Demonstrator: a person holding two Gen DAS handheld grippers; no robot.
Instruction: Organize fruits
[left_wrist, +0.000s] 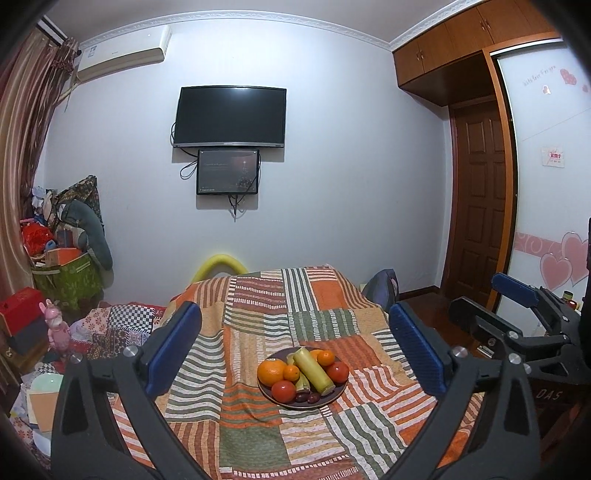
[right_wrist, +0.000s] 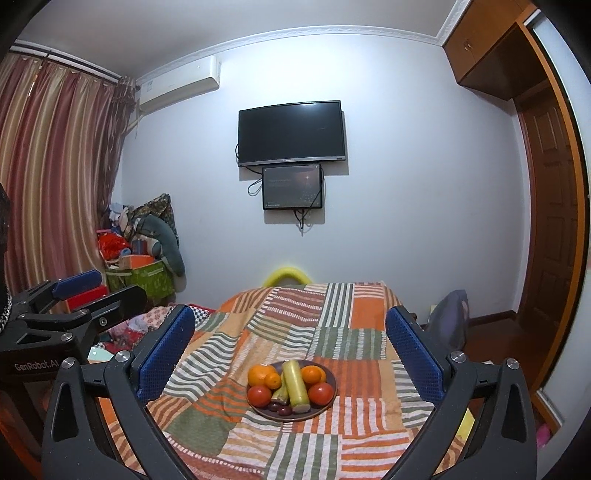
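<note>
We are holding the left gripper (left_wrist: 293, 345) wide open and empty, both blue pads spread well apart, touching nothing; the right gripper (right_wrist: 290, 349) is hanging just as wide, also empty and in the air. Both are hovering above the near end of the worktop, which is lying under a striped patchwork cloth (left_wrist: 258, 435). The fruits are all sitting together on the dark plate (left_wrist: 334, 397) in the middle of the cloth: a big orange (left_wrist: 272, 371), a small orange (left_wrist: 291, 373), another orange (left_wrist: 325, 357) at the back, two red tomato-like fruits (left_wrist: 283, 391) and (left_wrist: 337, 372), a long yellow-green stalk (left_wrist: 314, 371) lying across the pile, a shorter green piece (left_wrist: 303, 384) beside it, and small dark fruits (left_wrist: 308, 397) at the front rim. We are judging this fits either a plate waiting to be sorted out or a plate just filled; we cannot tell which. For any grasp here, we are advising coming down over one piece with the jaws either side, closing softly, since round fruits roll and the stalk is resting on its neighbours.
</note>
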